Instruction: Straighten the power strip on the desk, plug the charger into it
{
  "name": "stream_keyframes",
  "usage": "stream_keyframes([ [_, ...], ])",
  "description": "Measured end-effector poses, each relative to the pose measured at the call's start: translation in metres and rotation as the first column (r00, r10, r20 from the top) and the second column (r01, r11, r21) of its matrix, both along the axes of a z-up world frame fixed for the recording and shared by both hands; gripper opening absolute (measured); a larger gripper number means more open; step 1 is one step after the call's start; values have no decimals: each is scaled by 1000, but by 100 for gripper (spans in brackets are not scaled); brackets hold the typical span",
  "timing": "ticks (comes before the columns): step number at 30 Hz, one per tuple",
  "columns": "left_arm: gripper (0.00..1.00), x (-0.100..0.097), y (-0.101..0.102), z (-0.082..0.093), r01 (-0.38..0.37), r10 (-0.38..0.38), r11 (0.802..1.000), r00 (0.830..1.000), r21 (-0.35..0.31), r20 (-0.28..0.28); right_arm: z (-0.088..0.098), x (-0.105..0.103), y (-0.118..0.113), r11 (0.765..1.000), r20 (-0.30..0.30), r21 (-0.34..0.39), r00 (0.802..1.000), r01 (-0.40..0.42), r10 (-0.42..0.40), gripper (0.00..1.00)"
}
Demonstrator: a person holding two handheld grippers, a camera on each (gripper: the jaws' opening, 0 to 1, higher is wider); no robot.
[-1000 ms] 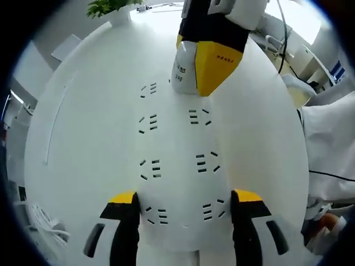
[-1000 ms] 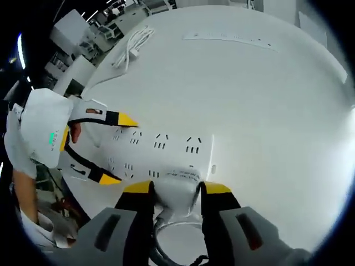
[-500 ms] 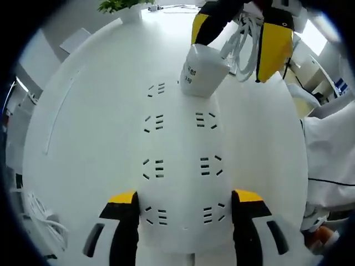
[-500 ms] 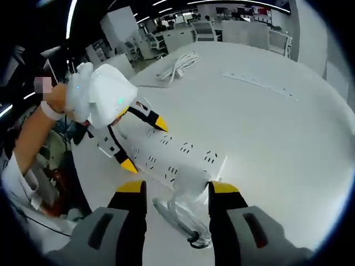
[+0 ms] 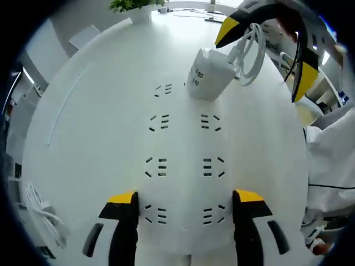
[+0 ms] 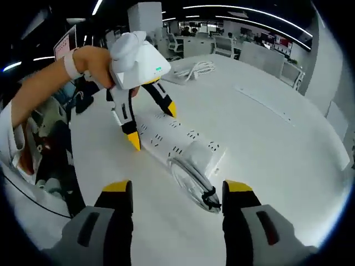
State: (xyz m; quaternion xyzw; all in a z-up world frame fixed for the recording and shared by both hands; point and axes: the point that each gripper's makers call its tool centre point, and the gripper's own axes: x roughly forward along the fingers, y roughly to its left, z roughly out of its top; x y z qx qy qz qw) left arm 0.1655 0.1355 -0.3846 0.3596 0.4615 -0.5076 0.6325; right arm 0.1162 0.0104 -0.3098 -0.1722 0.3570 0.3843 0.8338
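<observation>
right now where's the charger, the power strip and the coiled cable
charger (image 5: 209,81), left gripper view, on its printed side face
power strip (image 5: 183,166), left gripper view, on the bare top between socket rows
coiled cable (image 6: 191,185), right gripper view, on the loop beside the strip

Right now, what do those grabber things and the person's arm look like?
Each gripper has two black jaws with yellow tips. The left gripper has a rounded white body with a small green light, and the right gripper shows the same black and yellow. The person wears a white wristband and a white sleeve.
</observation>
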Motion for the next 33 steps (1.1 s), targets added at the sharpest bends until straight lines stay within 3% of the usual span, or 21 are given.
stream_keyframes([
  [2,70,0,-1,0,-5,5,1000,1000,3,-1,1,-1,-2,1000,10,12,1000,13,-13,73],
  [5,70,0,-2,0,-10,10,1000,1000,7,-2,7,-1,-3,1000,81,28,997,1,-3,78],
  [8,70,0,-2,0,-14,14,1000,1000,-6,0,5,-6,-5,999,80,44,997,16,-20,95],
  [9,70,0,-2,0,-16,16,1000,1000,-11,1,4,-7,-6,999,81,43,996,20,-24,97],
  [14,71,1,-1,0,-16,16,999,1000,-31,4,-10,-7,-18,999,45,22,998,42,-43,97],
  [19,77,5,3,-2,-42,42,998,999,-51,9,-13,-4,-28,999,55,4,997,52,-52,97],
  [23,86,7,5,-3,-57,58,997,998,-58,20,-9,0,-29,998,111,-7,992,56,-55,97],
  [26,95,5,10,-4,-46,48,998,998,-40,32,-12,-5,-26,999,100,-12,994,47,-46,97],
  [29,96,1,14,-1,-43,44,998,998,-37,37,-15,-7,-24,999,85,0,995,47,-47,97],
  [33,96,-8,14,12,-60,64,992,997,-108,34,-14,-7,-25,997,86,29,994,66,-68,97],
])
